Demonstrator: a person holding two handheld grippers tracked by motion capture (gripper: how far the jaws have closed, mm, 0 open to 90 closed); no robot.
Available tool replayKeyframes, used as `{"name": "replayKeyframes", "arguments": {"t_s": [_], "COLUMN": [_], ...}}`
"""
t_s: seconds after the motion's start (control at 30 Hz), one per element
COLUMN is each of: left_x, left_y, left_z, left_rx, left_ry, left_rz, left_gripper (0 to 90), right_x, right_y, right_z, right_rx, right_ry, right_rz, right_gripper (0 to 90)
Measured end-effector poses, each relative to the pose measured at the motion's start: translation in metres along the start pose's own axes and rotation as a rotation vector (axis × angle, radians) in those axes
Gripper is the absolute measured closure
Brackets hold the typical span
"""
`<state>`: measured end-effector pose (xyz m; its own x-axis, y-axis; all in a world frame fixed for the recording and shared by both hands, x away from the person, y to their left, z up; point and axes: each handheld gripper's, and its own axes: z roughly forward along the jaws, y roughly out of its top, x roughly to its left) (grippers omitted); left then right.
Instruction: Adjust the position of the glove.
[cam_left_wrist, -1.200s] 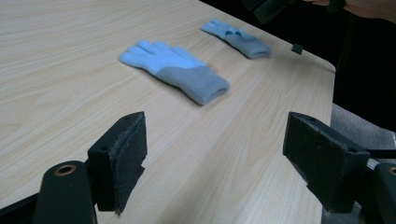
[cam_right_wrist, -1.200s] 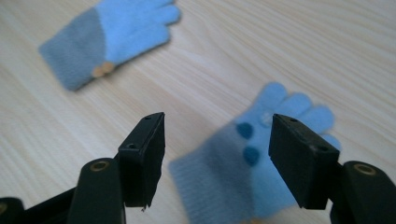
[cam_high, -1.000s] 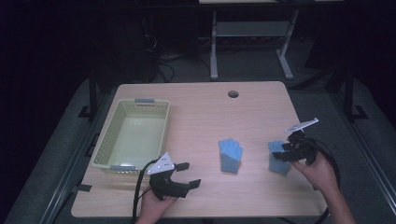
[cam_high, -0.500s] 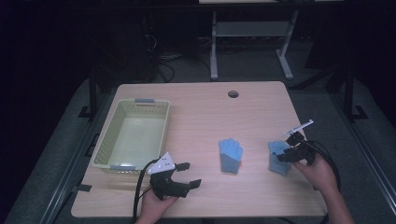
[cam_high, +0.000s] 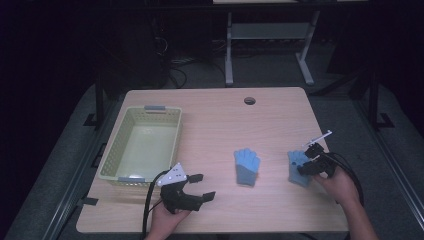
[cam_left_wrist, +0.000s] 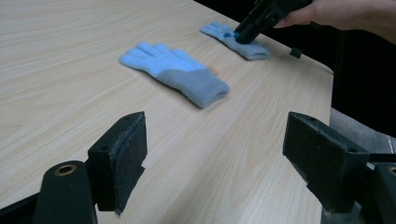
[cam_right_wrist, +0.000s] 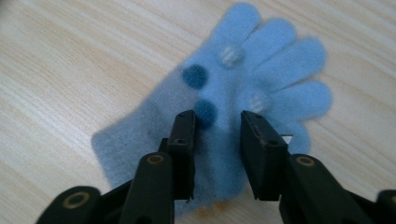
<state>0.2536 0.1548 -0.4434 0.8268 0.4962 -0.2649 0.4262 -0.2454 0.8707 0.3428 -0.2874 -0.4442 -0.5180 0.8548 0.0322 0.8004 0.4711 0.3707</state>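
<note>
Two light blue knitted gloves lie flat on the wooden table (cam_high: 220, 125). One glove (cam_high: 247, 166) (cam_left_wrist: 173, 74) is in the middle. The other glove (cam_high: 295, 159) (cam_right_wrist: 261, 60), with small pompoms, lies at the right. My right gripper (cam_high: 302, 165) (cam_right_wrist: 217, 119) points down onto this right glove. Its jaws have just been closing and stand narrow, with glove fabric lying flat between them and a gap still showing. My left gripper (cam_high: 206, 186) (cam_left_wrist: 215, 149) is held near the front edge, open wide, with nothing between its jaws, pointing toward the middle glove.
A pale green plastic basket (cam_high: 112, 150) stands empty at the table's left. A round cable hole (cam_high: 249, 100) is at the back centre. Dark floor and a desk frame lie beyond the far edge.
My right gripper has come down a little onto the right glove and its jaws have narrowed. The left gripper, both gloves and the basket stay where they were.
</note>
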Motion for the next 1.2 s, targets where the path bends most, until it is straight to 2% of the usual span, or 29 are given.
{"name": "replayKeyframes", "arguments": {"t_s": [0.13, 0.23, 0.47, 0.8, 0.9, 0.97, 1.07, 1.2], "left_x": [0.000, -0.001, 0.002, 0.001, 0.002, 0.002, 0.002, 0.002], "left_y": [0.000, 0.000, -0.001, 0.000, -0.001, -0.001, -0.001, -0.001], "left_z": [0.001, 0.001, -0.001, -0.002, -0.002, -0.002, -0.002, -0.002], "left_rx": [0.010, 0.005, -0.009, -0.013, -0.010, 0.005, -0.001, -0.006], "left_ry": [-0.003, 0.000, 0.001, 0.004, 0.002, 0.000, 0.001, 0.002], "left_rz": [0.002, 0.002, -0.011, -0.015, -0.017, -0.016, -0.014, -0.013], "left_gripper": [21.5, 21.5, 21.5, 21.6, 21.6, 21.6, 21.7, 21.7], "right_x": [0.001, 0.002, 0.006, 0.032, 0.042, 0.048, 0.055, 0.062], "right_y": [0.002, 0.002, 0.001, 0.017, 0.025, 0.029, 0.034, 0.040], "right_z": [0.000, 0.000, -0.005, -0.025, -0.033, -0.034, -0.032, -0.032], "right_rx": [0.003, 0.004, -0.009, -0.063, -0.104, -0.103, -0.100, -0.103], "right_ry": [0.002, 0.007, 0.023, 0.010, 0.025, 0.033, 0.033, 0.045], "right_rz": [-0.003, -0.008, -0.023, -0.096, -0.123, -0.132, -0.160, -0.162], "right_gripper": [76.5, 79.9, 81.5, 81.6, 81.6, 81.6, 81.5, 81.5]}}
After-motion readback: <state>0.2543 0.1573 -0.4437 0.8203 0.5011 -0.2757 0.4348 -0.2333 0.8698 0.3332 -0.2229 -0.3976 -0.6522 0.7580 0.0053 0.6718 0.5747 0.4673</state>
